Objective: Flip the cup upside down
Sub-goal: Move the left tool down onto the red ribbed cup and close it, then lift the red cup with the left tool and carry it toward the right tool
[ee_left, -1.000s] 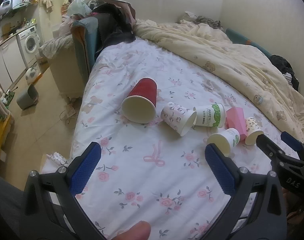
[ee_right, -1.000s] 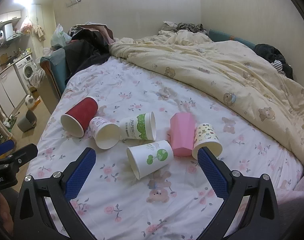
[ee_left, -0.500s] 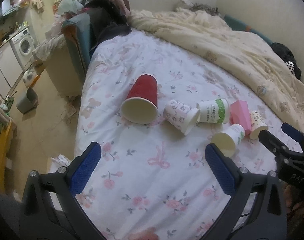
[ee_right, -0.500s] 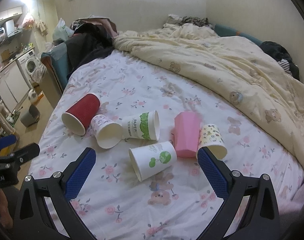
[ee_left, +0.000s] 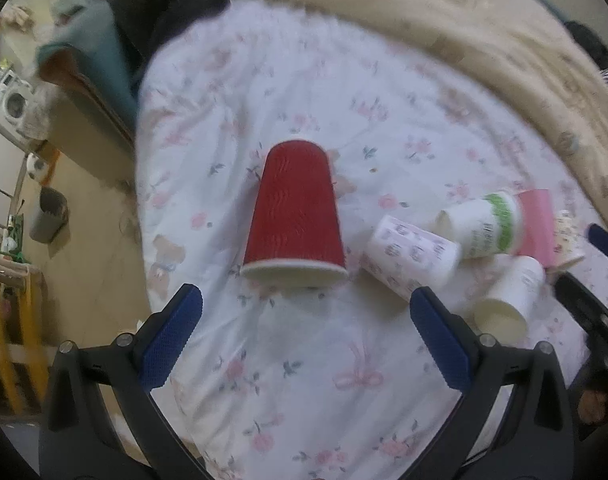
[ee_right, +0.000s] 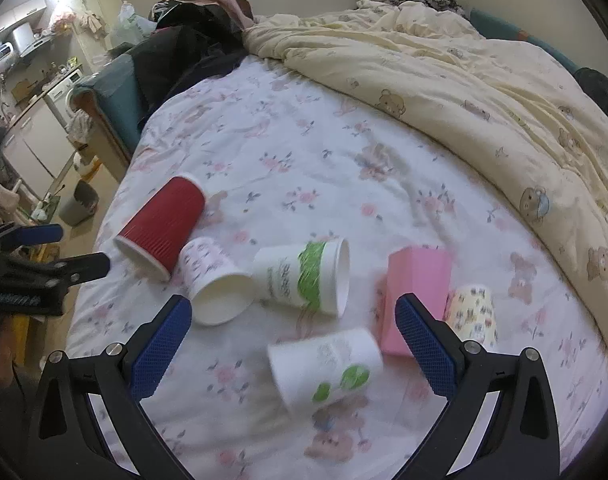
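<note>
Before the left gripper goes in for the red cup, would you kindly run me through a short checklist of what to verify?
1. left gripper open and empty: ok.
2. red cup centred ahead between the jaws: ok; it lies on its side with the rim toward the gripper.
3. Jaws wide enough for the rim: ok, the gap looks wider than the cup.
4. Clearance on the cup's right: not ok, the purple-print cup lies close beside it; touching or not, cannot tell.
5. right gripper out of the way: ok, open over the other cups.
6. Left view sharp: not ok, blurred.
</note>
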Available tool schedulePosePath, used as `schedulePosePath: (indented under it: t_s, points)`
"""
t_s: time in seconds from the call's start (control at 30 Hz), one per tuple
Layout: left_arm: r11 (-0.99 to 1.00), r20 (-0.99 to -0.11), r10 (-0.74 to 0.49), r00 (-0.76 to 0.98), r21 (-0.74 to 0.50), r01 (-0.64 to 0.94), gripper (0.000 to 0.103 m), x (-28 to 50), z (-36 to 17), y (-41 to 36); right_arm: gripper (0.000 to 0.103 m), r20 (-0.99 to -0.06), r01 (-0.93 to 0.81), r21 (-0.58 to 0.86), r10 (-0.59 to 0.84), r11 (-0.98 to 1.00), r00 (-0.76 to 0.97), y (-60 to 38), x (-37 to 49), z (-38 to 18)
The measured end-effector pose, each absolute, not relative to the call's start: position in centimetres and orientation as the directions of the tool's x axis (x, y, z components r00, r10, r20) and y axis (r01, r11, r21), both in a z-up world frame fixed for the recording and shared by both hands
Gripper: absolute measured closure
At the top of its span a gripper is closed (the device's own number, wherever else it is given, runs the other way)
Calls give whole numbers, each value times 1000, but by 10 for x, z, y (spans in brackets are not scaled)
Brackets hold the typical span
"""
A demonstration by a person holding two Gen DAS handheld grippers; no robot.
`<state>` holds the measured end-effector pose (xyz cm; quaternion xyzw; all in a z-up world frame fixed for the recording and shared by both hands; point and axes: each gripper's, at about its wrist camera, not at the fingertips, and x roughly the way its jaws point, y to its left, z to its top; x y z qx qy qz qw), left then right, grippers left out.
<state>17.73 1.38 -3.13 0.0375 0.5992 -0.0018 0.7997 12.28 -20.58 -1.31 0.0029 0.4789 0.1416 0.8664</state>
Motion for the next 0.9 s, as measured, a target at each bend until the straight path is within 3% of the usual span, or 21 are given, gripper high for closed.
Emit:
schedulePosePath:
  t_s: [0.33, 0.47, 0.9]
  points:
    - [996, -994, 51, 98, 57, 65, 5, 232, -95, 20, 0, -861, -159, 175, 229, 972, 455, -224, 141, -30]
    - [998, -997, 40, 61, 43, 47, 22, 229, -107, 22, 0, -861, -149, 167, 218, 974, 460, -226, 141, -29]
    - [996, -980, -76, 186, -83, -28, 27, 140, -35, 36, 0, -857, -131, 184, 225, 974, 465, -237, 111, -17]
